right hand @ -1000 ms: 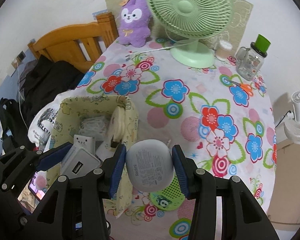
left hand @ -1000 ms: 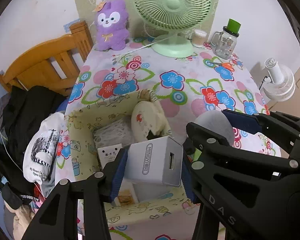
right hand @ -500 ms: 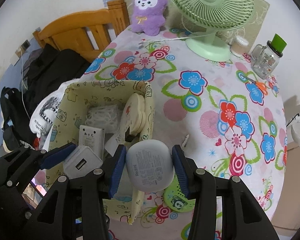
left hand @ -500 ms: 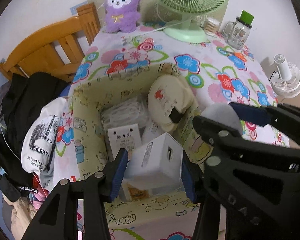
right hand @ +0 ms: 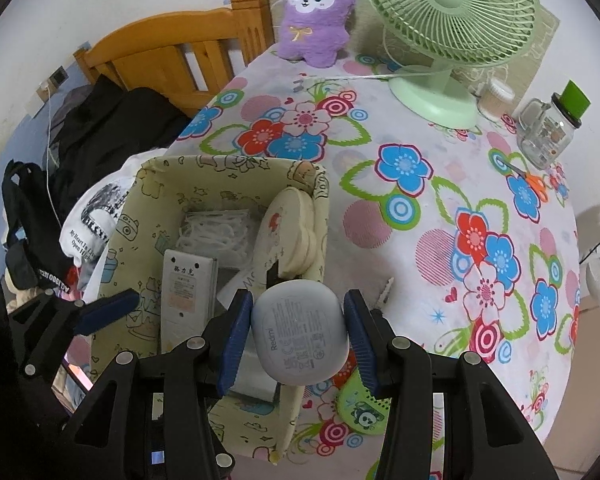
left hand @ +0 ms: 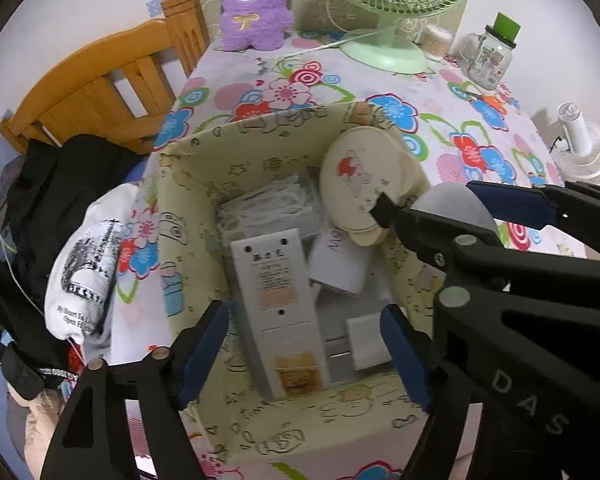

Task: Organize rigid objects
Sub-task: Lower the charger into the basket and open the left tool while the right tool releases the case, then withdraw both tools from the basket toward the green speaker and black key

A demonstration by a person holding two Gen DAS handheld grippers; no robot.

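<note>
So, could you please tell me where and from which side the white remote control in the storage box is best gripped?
Grip the white remote control across its narrow width, on the two long edges, near its middle. Come from straight above: it lies in the fabric storage box, whose walls block a sideways approach. The white charger crowds its right edge, so slide a finger in carefully there.

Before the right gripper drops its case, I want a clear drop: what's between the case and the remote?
In the right wrist view, the gripper's left finger and a white box separate case and remote.
</note>
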